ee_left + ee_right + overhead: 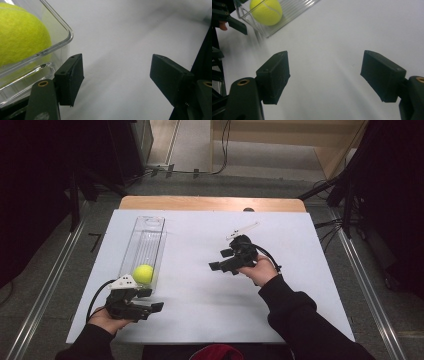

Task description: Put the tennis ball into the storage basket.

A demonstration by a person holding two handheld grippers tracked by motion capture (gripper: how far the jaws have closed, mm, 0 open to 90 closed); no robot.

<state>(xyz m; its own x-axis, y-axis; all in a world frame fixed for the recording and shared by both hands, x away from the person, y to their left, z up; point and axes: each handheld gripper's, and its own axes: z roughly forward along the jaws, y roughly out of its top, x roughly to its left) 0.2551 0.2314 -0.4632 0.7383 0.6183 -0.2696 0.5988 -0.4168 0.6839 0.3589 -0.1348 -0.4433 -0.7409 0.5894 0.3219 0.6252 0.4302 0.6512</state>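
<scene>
One yellow ball (143, 273) lies at the near end of a clear plastic tray (148, 227) on the white table (280, 310), just beside the left gripper (116, 75), whose jaws gape empty beside the tray's corner, while the right gripper (324, 75), jaws likewise spread, hovers well apart over bare tabletop.

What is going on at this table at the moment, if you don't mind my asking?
A person sits at a white table with a two-jaw gripper in each hand. A yellow tennis ball lies at the near end of a long clear plastic tray. The left gripper is beside the tray's near corner, its jaws open and holding nothing. The right gripper is out over bare table to the right of the tray, also open and empty, pointing toward the ball. Neither gripper touches the ball.
</scene>
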